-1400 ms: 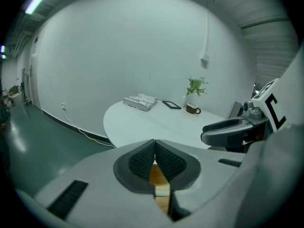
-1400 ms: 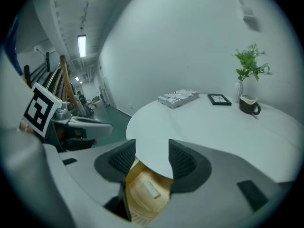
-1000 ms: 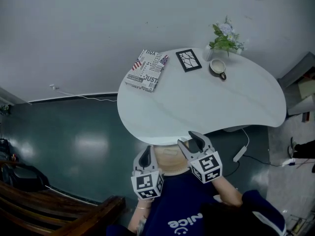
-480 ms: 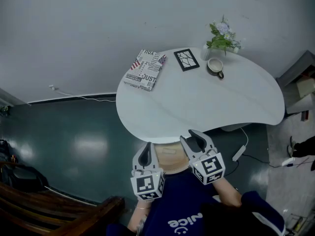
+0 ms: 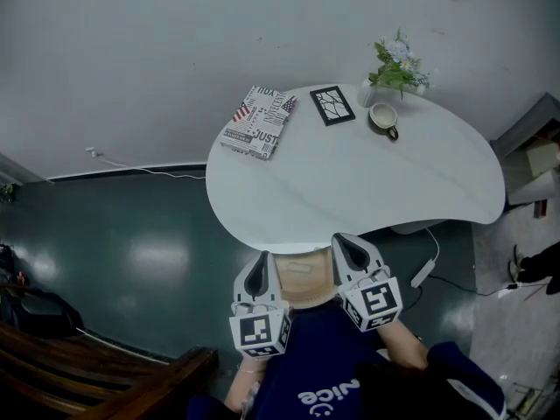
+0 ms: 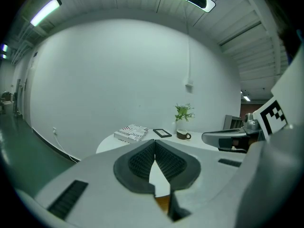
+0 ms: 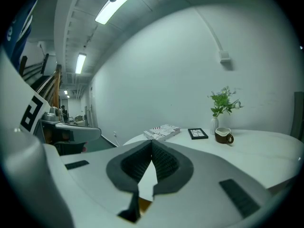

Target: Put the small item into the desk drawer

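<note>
Spreading across the head view, a white kidney-shaped desk (image 5: pixel 367 191) stood against a pale wall (image 5: pixel 175 59) over a dark teal floor (image 5: pixel 131 252). Under its near edge a tan wooden drawer (image 5: pixel 304 291) stuck out toward the person, flanked by the two grippers. The left gripper (image 5: pixel 259 265) hung just beside the drawer's left side, its jaws clenched pad to pad with nothing between them, as its own view confirmed. The right gripper (image 5: pixel 346 248) hovered at the drawer's right side by the desk edge, likewise clamped together and empty. Through the gap beneath each pair of pads, a sliver of tan wood showed. Far across the desk lay a printed book (image 5: pixel 260 122), then a black picture frame (image 5: pixel 332 106), a potted plant (image 5: pixel 391 68) and a dark mug (image 5: pixel 385 119), all well apart from both tools. What looked like a small pale item (image 5: pixel 300 269) rested in the drawer between the grippers, touching neither; it was too small to identify.
</note>
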### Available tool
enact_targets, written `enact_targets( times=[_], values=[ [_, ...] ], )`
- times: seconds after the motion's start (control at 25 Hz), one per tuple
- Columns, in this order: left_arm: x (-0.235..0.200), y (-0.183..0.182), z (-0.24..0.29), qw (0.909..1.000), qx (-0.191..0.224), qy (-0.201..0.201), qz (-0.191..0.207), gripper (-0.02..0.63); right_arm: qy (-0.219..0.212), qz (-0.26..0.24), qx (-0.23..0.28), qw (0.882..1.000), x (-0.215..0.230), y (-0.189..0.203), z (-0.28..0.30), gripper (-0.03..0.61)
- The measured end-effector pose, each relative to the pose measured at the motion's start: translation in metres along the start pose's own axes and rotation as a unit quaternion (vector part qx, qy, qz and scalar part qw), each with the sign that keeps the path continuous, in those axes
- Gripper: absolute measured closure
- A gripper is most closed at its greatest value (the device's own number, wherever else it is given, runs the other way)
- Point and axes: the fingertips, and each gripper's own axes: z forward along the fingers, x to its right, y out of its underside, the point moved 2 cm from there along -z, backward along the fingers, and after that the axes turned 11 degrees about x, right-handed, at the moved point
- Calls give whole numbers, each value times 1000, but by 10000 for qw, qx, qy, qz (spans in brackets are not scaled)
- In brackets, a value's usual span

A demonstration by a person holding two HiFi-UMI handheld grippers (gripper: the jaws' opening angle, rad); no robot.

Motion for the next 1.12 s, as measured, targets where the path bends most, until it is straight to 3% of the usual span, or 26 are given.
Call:
enact_targets(
  times=[0.44, 1.12],
  values=[
    [-2, 0, -4, 10000, -27, 74, 52, 609, 217, -6, -44, 9998, 3, 4, -1, 571],
    [-12, 11, -4, 9996, -269, 33, 106, 609, 124, -64, -240, 9996, -6, 15, 5, 571]
  ],
)
